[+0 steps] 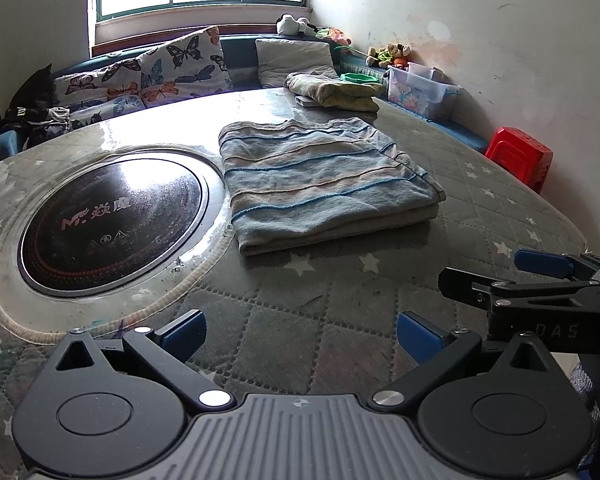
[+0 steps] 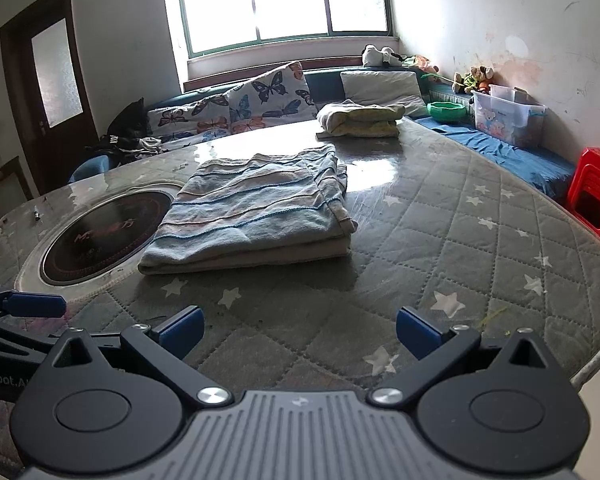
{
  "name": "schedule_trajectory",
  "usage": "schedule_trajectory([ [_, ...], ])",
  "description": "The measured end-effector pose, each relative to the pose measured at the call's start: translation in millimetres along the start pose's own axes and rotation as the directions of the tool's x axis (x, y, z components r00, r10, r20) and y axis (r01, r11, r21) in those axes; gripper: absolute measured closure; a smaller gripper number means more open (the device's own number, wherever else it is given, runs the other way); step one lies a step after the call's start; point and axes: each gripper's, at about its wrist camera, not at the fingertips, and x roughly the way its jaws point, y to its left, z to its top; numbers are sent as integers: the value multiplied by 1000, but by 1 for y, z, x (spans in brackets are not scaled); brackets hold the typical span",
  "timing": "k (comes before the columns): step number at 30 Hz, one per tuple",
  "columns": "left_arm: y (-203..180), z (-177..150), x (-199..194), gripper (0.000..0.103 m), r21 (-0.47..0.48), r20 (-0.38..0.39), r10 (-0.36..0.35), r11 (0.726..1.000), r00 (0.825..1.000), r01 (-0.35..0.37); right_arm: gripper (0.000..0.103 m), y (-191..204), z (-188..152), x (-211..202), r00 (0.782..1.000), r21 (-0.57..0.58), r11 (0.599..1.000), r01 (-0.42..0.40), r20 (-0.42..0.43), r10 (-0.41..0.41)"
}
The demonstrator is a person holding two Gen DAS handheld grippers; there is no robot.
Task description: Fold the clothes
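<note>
Lying folded on table [image 1: 480, 200] — striped garment [image 1: 324, 184]; grippers apart.

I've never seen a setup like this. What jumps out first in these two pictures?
Probably the folded blue striped garment, lying in the middle of the quilted, star-patterned table, right beside a round black cooktop set into the table. Behind it, near the far edge, sits a second folded pile, yellowish. At the bottom of each view a gripper, left and right, hovers open with blue-tipped fingers, holding nothing.
</note>
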Motion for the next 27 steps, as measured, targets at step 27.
schedule_trajectory([
  [27,3,7,18,0,-9,-39,7,1000,999,-7,0,-3,2,20,999,17,1000,13,-48,-12],
])
